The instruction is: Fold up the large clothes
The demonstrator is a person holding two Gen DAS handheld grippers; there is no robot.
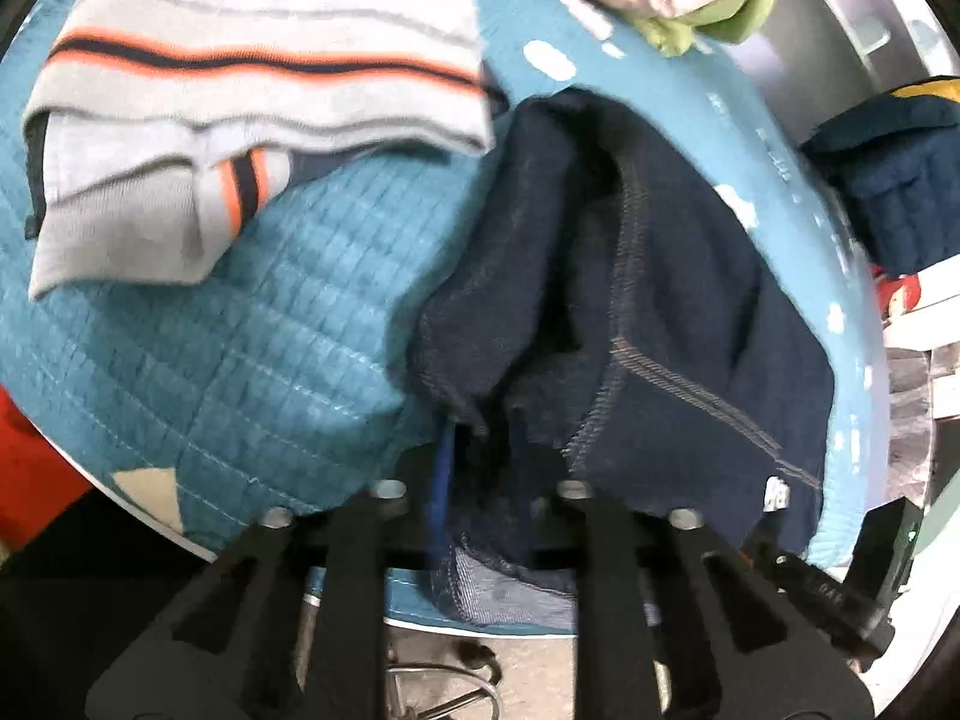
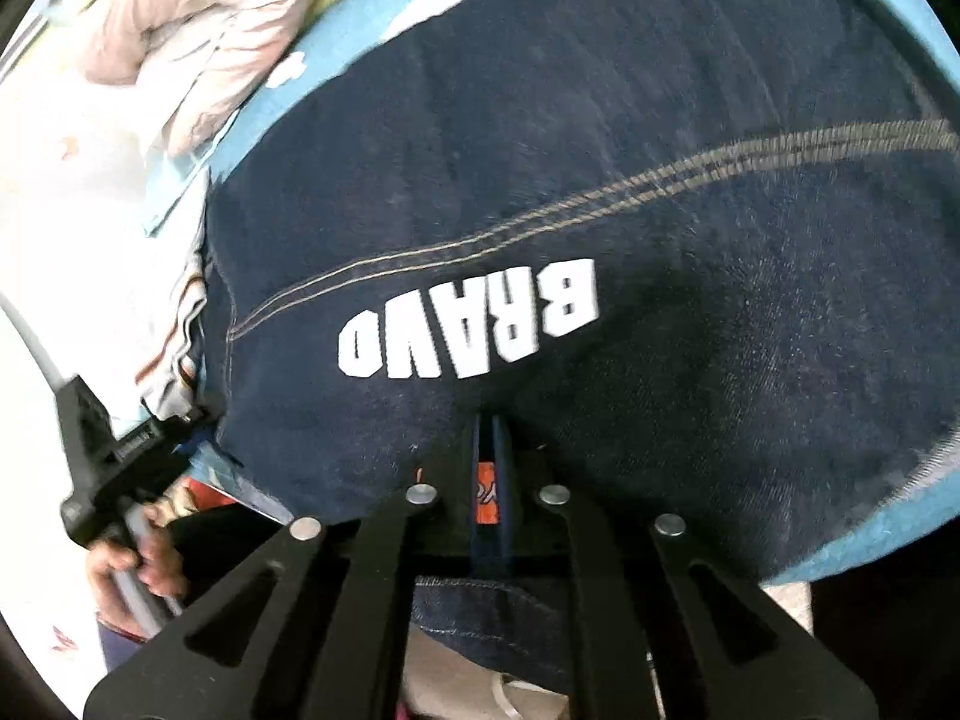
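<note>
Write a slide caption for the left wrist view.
Left claw shut on a bunched navy garment on a teal quilted cover, with a folded grey striped top behind.

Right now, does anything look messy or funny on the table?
Yes. The navy garment is bunched up in a heap, not flat, and its white BRAVO lettering reads upside down from the right wrist camera.

The navy garment [image 2: 600, 138] was matt denim-like cloth with raised pale stitching; the teal bedcover [image 1: 252, 324] was quilted cloth, softly ridged.
</note>
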